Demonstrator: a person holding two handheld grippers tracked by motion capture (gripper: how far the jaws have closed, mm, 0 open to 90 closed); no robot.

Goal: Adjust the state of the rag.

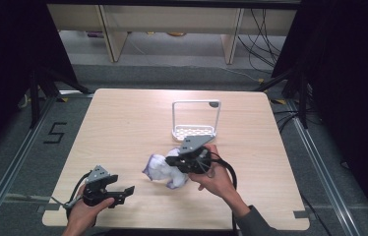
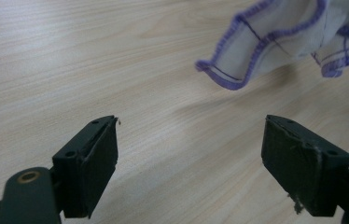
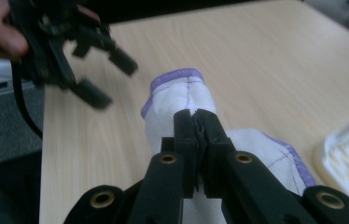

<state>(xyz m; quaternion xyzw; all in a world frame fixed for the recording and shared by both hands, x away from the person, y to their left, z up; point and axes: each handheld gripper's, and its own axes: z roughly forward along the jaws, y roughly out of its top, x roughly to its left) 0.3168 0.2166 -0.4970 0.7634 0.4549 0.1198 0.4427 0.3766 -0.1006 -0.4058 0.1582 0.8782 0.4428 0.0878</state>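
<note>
A white cloth with a purple hem (image 1: 161, 168) lies crumpled in the middle of the wooden table (image 1: 123, 128). My right gripper (image 1: 182, 160) is shut on the cloth (image 3: 177, 100); a fold is pinched between its closed jaws and lifted a little. My left gripper (image 1: 125, 192) is held near the table's front left corner, open, with nothing between its jaws. In the left gripper view the cloth (image 2: 275, 42) hangs ahead and to the right of the left gripper (image 2: 191, 140), apart from it. The right gripper view shows the left gripper (image 3: 109, 77) at the upper left.
A white wire rack with a perforated base (image 1: 195, 120) stands just behind the cloth, and its base (image 3: 347, 165) shows at the right edge of the right gripper view. Dark frames and cables flank the table.
</note>
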